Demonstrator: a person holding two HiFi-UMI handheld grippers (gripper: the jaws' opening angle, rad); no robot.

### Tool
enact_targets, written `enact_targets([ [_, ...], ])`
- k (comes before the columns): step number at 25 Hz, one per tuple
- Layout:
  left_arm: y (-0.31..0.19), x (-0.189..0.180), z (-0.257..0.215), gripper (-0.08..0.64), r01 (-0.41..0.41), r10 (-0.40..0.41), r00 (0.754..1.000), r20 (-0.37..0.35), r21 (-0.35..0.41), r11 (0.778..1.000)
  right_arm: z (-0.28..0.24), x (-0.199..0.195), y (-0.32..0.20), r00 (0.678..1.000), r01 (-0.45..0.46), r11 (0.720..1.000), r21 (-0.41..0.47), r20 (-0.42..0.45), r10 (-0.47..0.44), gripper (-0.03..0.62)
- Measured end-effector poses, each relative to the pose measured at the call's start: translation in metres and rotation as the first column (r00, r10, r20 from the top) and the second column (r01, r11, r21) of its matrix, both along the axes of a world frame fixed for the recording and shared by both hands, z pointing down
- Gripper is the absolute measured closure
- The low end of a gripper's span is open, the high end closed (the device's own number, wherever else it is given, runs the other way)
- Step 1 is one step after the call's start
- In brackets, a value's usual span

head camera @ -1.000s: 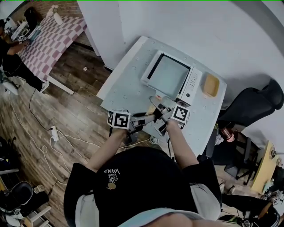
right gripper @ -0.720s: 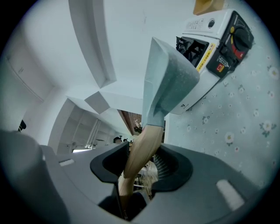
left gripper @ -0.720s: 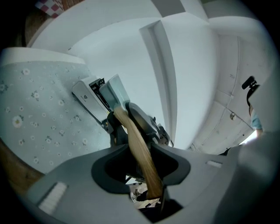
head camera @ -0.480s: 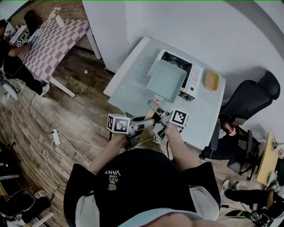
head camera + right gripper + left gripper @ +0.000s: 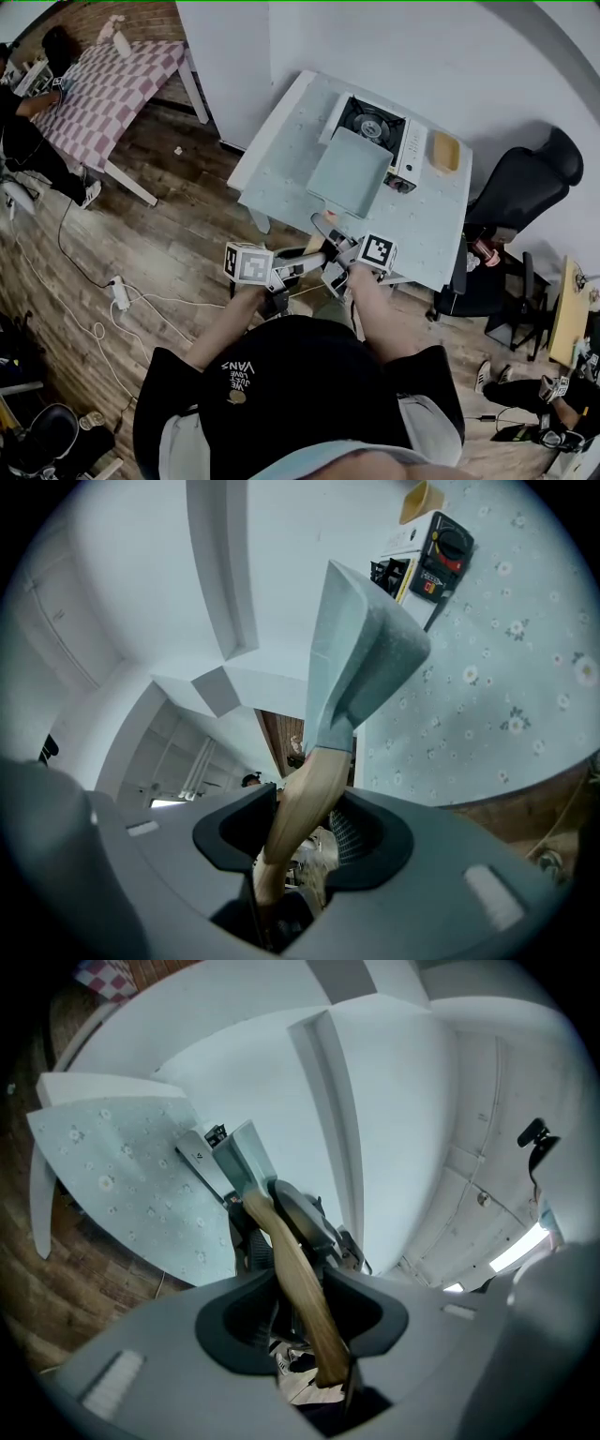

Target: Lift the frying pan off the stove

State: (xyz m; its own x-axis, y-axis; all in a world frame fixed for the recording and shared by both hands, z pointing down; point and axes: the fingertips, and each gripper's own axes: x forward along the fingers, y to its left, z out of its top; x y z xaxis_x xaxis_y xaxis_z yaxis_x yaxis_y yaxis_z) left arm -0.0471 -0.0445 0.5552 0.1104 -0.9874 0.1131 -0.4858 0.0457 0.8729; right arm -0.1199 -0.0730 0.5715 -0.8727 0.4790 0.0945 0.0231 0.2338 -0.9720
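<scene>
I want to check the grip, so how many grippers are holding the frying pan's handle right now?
2. The left gripper clamps the wooden handle from the person's left and the right gripper from the right, both just off the table's near edge. Neither grip is hidden.

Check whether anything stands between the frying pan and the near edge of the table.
Nothing visible does. The left gripper and right gripper both clamp the wooden handle of the frying pan, which hangs in front of the stove. The table toward the near edge shows only cloth. The yellow dish lies aside.
</scene>
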Motion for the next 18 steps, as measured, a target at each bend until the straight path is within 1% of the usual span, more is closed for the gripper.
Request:
enact_targets([
  [3,0.010,0.011,0.001,0.411,-0.003,0.003,1.000,-0.004,-0.005,1.000,0.002,0.012,0.011,1.000,-0.001,1.000,0.010,-0.021,0.001,0.411],
  [6,0.016,0.019,-0.001,0.411,-0.004,0.004,1.000,0.005,0.001,1.000,-0.001,0.019,0.018,1.000,0.004,1.000,-0.008,0.000,-0.004,0.411],
  [9,0.019,0.026,0.007,0.410,0.001,-0.001,1.000,0.022,-0.006,1.000,-0.004,0.030,0.019,1.000,0.009,1.000,0.013,-0.009,-0.009,0.411],
  [11,0.018,0.031,0.010,0.410,0.007,-0.007,0.999,0.031,-0.007,1.000,-0.003,0.037,0.016,0.999,0.017,0.999,0.037,-0.031,-0.016,0.411],
  [14,0.012,0.043,0.000,0.410,0.025,-0.025,0.999,0.021,0.008,1.000,-0.005,0.047,0.014,0.999,0.035,0.999,0.027,-0.021,-0.035,0.411],
  [17,0.006,0.058,0.000,0.410,0.045,-0.045,0.999,0.010,0.007,0.999,-0.005,0.062,0.010,0.998,0.057,0.998,0.042,-0.043,-0.055,0.411],
  [18,0.004,0.063,0.000,0.410,0.048,-0.048,0.999,0.007,0.004,0.999,-0.008,0.066,0.010,0.998,0.066,0.997,0.027,-0.023,-0.065,0.411],
])
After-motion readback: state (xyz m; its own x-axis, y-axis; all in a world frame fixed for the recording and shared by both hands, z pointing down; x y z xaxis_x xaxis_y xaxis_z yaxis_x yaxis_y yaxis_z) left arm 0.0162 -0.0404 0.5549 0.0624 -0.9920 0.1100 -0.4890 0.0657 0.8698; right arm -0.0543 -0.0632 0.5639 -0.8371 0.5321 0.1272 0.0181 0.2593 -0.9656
